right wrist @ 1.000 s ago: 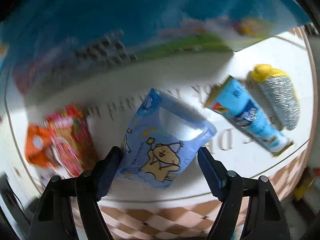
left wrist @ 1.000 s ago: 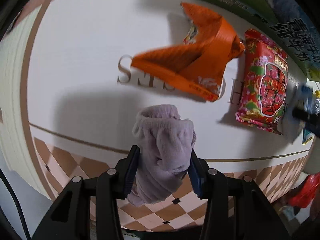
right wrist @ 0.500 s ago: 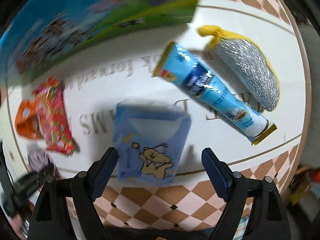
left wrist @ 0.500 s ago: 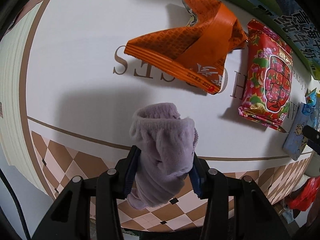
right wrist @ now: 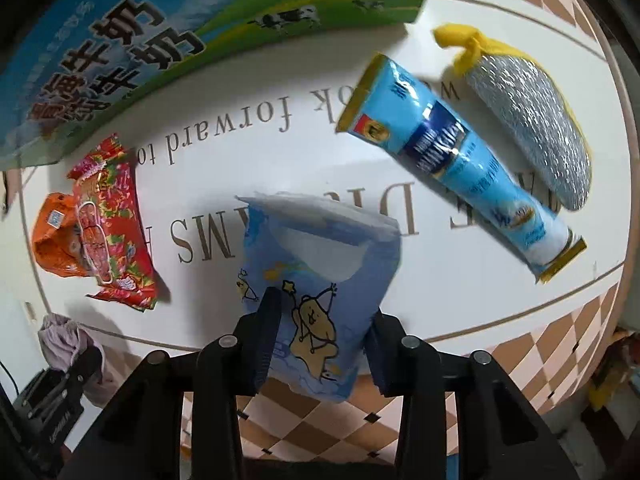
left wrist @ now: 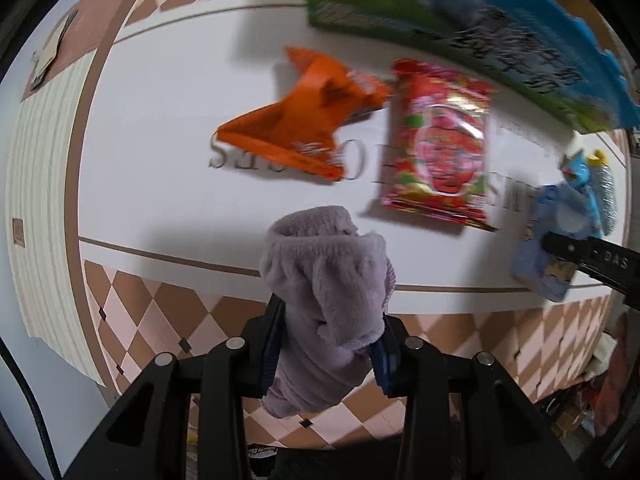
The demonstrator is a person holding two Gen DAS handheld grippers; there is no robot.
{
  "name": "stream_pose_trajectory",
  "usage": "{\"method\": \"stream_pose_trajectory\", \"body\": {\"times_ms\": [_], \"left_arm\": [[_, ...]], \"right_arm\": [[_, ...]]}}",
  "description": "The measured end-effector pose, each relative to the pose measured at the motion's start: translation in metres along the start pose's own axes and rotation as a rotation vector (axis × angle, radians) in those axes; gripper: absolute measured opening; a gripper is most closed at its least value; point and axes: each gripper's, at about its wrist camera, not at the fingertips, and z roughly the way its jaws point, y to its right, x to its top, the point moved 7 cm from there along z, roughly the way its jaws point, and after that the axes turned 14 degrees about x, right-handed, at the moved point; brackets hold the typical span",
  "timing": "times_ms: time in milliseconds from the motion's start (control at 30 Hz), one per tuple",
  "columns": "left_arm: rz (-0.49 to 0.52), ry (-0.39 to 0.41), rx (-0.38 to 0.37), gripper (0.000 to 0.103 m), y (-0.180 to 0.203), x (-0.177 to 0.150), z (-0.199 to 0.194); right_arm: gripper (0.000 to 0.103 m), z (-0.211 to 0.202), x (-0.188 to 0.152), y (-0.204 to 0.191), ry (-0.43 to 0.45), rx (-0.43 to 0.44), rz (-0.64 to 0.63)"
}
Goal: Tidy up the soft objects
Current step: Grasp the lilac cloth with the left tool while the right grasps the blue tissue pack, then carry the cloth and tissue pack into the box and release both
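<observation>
My left gripper is shut on a fluffy lilac cloth and holds it above the table's front edge. My right gripper is shut on a light blue tissue pack with a cartoon star, held over the front edge; this pack also shows at the right of the left wrist view. The lilac cloth in the left gripper shows at the lower left of the right wrist view.
On the white lettered table lie an orange wrapper, a red snack bag, a long blue packet and a silver scrubber with yellow trim. A big green-and-blue milk carton box stands at the back.
My right gripper has closed on the blue tissue pack and lifted it off the table. My left gripper has drawn back a little with the lilac cloth still in it.
</observation>
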Motion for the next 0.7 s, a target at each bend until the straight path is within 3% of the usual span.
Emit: {"method": "stream_pose_trajectory", "body": {"times_ms": [33, 67, 133, 267, 400, 500, 567, 700], "left_arm": [[0.005, 0.003, -0.002, 0.035, 0.002, -0.001, -0.003], [0.012, 0.006, 0.000, 0.035, 0.007, -0.002, -0.005], [0.020, 0.006, 0.002, 0.035, 0.012, -0.001, -0.004], [0.028, 0.001, 0.008, 0.035, 0.025, 0.003, -0.006], [0.036, 0.003, 0.013, 0.035, 0.030, 0.017, -0.008], [0.040, 0.007, 0.009, 0.035, 0.019, 0.038, -0.013], [0.045, 0.017, -0.003, 0.035, 0.014, 0.039, -0.028], [0.060, 0.051, -0.050, 0.035, 0.014, 0.038, -0.065]], "right_arm": [[0.049, -0.001, -0.003, 0.002, 0.005, 0.020, 0.015], [0.068, -0.004, -0.005, 0.009, -0.004, 0.036, 0.033], [0.088, -0.005, -0.005, 0.026, -0.008, 0.080, 0.067], [0.089, -0.011, -0.002, 0.038, 0.013, 0.090, 0.104], [0.089, 0.009, 0.001, 0.046, -0.035, 0.061, 0.109], [0.074, 0.004, 0.002, 0.042, -0.004, -0.027, 0.029], [0.040, -0.002, -0.003, 0.039, -0.007, -0.033, -0.006], [0.027, -0.022, -0.015, 0.033, -0.019, 0.023, -0.028]]}}
